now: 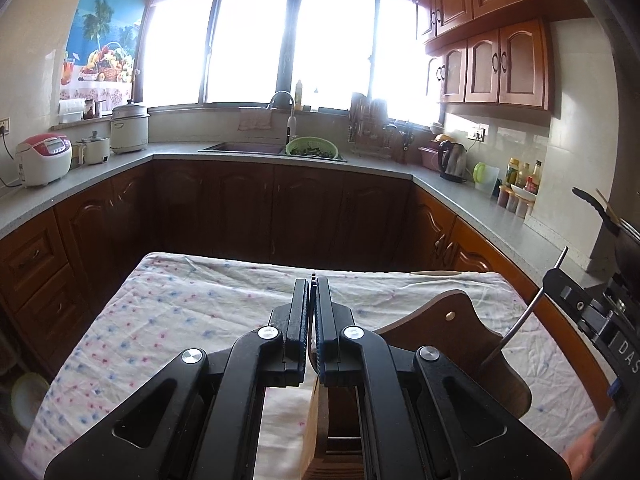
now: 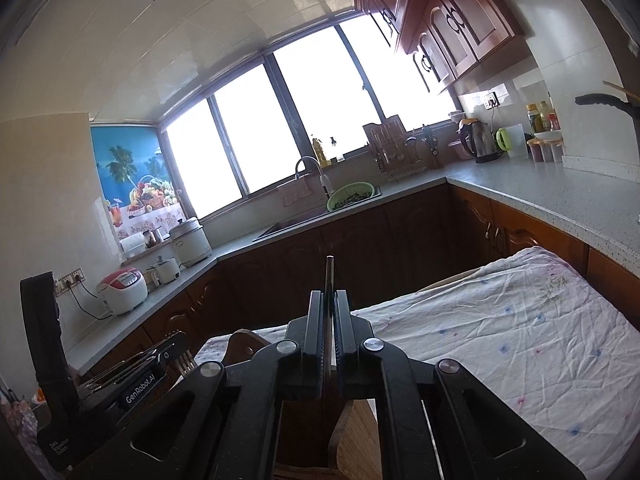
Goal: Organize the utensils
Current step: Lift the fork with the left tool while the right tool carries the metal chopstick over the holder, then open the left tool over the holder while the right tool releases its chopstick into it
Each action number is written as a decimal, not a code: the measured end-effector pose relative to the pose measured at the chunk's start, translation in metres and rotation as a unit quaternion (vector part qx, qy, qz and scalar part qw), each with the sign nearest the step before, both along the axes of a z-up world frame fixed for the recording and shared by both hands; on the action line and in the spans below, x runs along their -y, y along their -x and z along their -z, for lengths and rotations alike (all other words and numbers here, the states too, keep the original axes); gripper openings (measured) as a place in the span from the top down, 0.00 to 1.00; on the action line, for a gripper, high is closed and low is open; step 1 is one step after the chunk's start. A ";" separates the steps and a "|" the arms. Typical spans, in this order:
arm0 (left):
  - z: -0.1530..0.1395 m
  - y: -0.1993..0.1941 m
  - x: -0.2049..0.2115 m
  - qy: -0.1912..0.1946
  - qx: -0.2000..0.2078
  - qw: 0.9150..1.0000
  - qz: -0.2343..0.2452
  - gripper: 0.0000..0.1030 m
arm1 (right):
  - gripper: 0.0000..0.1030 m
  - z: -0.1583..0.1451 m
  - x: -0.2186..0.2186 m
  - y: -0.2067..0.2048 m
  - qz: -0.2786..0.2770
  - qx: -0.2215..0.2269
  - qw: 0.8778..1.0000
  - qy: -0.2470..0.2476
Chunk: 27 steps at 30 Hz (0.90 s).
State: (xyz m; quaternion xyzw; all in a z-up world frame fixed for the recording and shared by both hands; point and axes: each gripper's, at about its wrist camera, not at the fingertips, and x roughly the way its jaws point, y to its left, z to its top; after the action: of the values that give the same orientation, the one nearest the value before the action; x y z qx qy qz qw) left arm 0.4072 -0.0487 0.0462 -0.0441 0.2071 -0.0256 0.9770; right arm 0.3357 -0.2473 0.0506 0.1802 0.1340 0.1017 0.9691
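Your right gripper (image 2: pixel 328 312) is clenched on a thin metal utensil handle (image 2: pixel 329 280), whose tip sticks up past the fingertips. Judge it as light, stiff and slick: polished steel can pivot or slide between the pads, so keep the hold on the straight shank, close to where you have it, and keep the rod in line with the fingers. Which kind of utensil it is cannot be told; its working end is hidden below the gripper.

From the left wrist view the same handle (image 1: pixel 528 312) shows as a slim, bright, straight rod, slanting up toward the far right, with its low end dropping into the wooden utensil holder (image 1: pixel 452 320). That holder is dark brown with a curved, scalloped top edge and a pale rivet, and it stands at the near right of the table, on the white cloth (image 1: pixel 180 312) dotted pink and blue. It looks rigid and fairly heavy, unlikely to tip from a light rod.

Your left gripper (image 1: pixel 313 280) has its 2 fingers pressed together on nothing, hovering over the cloth just left of the holder.
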 end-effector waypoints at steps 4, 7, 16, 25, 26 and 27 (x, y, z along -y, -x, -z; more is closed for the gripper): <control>0.002 0.002 0.004 -0.007 -0.005 1.000 0.013 0.97 | 0.96 -0.001 0.002 0.000 -0.007 -0.004 1.000 0.002; 0.002 0.003 0.007 -0.013 -0.008 1.000 0.015 0.97 | 0.95 -0.001 0.005 -0.001 -0.009 -0.011 1.000 0.002; -0.008 0.010 0.006 -0.011 -0.006 1.000 0.013 0.59 | 0.80 0.001 0.011 -0.002 -0.017 -0.036 0.999 -0.008; -0.012 0.031 -0.015 0.004 -0.024 1.000 -0.002 0.25 | 0.29 -0.009 0.018 0.015 -0.017 -0.034 0.999 -0.030; -0.011 0.035 -0.019 0.007 -0.027 1.000 -0.005 0.18 | 0.27 -0.011 0.018 0.019 -0.018 -0.033 0.999 -0.030; -0.011 0.040 -0.023 0.009 -0.030 0.999 -0.009 0.14 | 0.20 -0.013 0.019 0.023 -0.020 -0.031 0.999 -0.030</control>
State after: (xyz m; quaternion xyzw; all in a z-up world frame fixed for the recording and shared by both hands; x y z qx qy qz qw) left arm 0.3676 -0.0253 0.0575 -0.0554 0.2359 -0.0177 0.9700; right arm 0.3131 -0.2660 0.0632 0.2098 0.1647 0.1190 0.9564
